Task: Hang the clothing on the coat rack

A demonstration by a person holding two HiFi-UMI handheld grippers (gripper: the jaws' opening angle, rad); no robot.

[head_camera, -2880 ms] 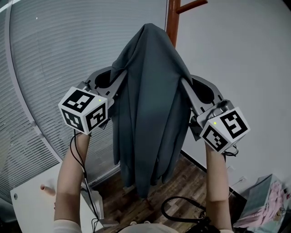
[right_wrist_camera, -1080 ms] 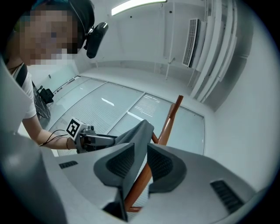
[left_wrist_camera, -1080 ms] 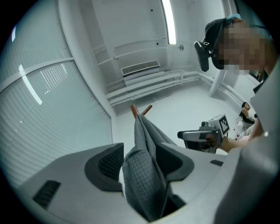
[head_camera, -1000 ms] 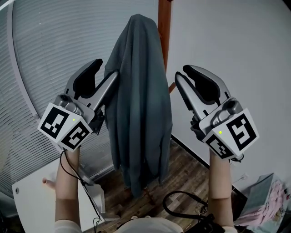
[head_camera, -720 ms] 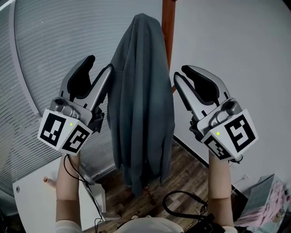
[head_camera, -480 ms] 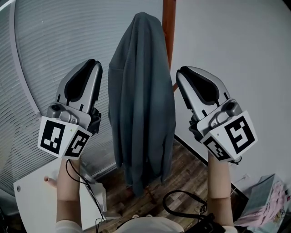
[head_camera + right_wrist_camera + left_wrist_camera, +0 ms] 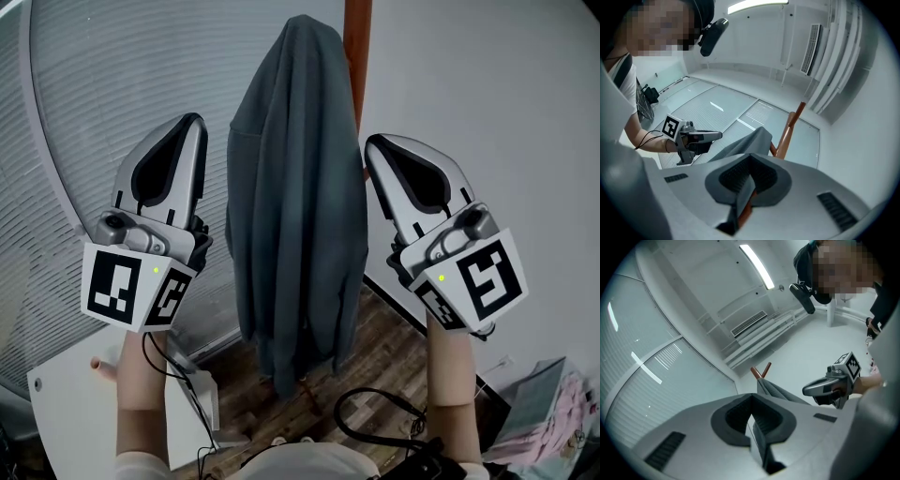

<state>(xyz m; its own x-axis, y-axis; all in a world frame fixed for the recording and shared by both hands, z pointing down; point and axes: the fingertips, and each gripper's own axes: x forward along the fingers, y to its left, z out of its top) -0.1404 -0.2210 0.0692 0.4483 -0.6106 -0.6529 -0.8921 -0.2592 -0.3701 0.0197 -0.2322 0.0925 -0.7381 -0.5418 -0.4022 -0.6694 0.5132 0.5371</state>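
A dark grey-blue garment [image 7: 295, 187] hangs draped over the top of the brown coat rack [image 7: 357, 37], with its hem above the wood floor. My left gripper [image 7: 194, 124] is raised to the garment's left, apart from it, jaws shut with nothing between them. My right gripper [image 7: 375, 142] is raised to its right, also shut, empty and clear of the cloth. In the left gripper view the shut jaws [image 7: 751, 397] point at the garment [image 7: 776, 392] and the rack's pegs [image 7: 759, 371]. The right gripper view shows its shut jaws [image 7: 751, 157], the garment [image 7: 750, 140] and the rack pole [image 7: 787, 129].
A curved window with blinds [image 7: 94, 112] stands at the left and a white wall [image 7: 487, 94] at the right. A white table [image 7: 66, 412] sits lower left. A black cable loop [image 7: 375, 422] lies on the floor, and a bag [image 7: 553, 412] at the lower right.
Both grippers have come off the garment and drawn apart to either side. Their jaws, open a second ago, have closed. The garment stays hanging on the rack.
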